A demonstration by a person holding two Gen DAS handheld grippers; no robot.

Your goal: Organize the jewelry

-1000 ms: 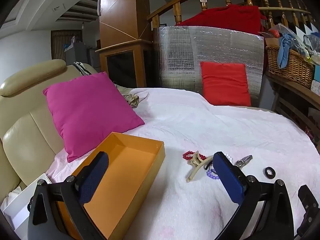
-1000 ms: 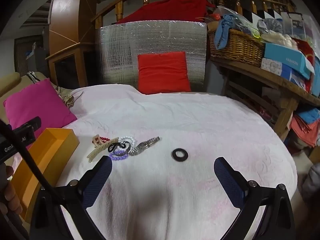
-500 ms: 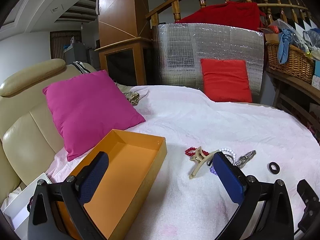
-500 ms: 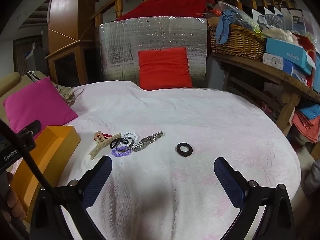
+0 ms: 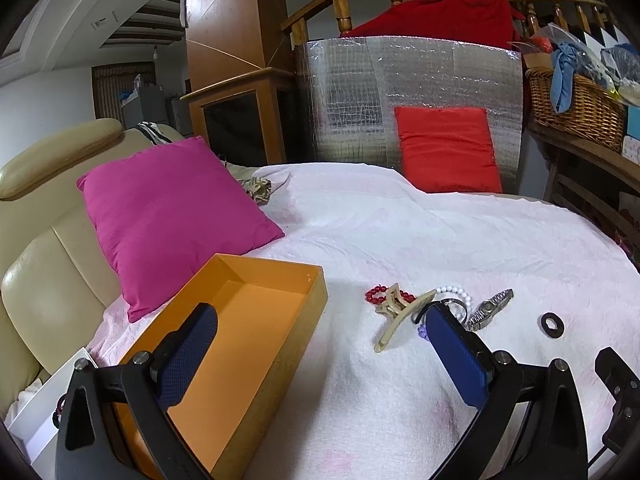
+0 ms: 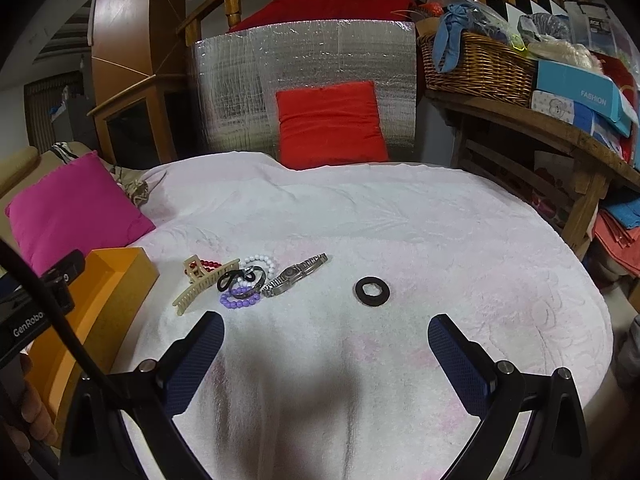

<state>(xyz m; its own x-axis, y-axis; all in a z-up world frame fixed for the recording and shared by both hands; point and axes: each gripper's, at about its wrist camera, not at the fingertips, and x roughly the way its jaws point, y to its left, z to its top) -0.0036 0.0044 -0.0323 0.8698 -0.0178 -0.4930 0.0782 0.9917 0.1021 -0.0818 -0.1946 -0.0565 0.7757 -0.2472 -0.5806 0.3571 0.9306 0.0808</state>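
A small heap of jewelry lies on the white blanket [image 6: 360, 208]: a beige hair claw [image 6: 202, 282], red beads [image 6: 210, 264], white beads [image 6: 260, 260], purple beads [image 6: 240, 300], a black clip [image 6: 230, 278], a silver watch [image 6: 298, 274] and, apart to the right, a black ring [image 6: 372, 291]. The empty orange box [image 5: 244, 328] sits left of the heap. My left gripper [image 5: 320, 344] is open, its left finger over the box, its right finger hiding part of the heap. My right gripper [image 6: 326, 354] is open and empty, short of the jewelry.
A pink cushion [image 5: 168, 216] leans on the beige sofa [image 5: 36, 184] behind the box. A red cushion [image 6: 330, 122] rests against a silver foil panel [image 6: 304, 80] at the back. A wooden shelf [image 6: 540, 128] with a wicker basket [image 6: 476, 66] stands right.
Both views have drifted slightly; the jewelry sits a little farther up and right in the right wrist view. Both grippers stay open and nothing has been picked up.
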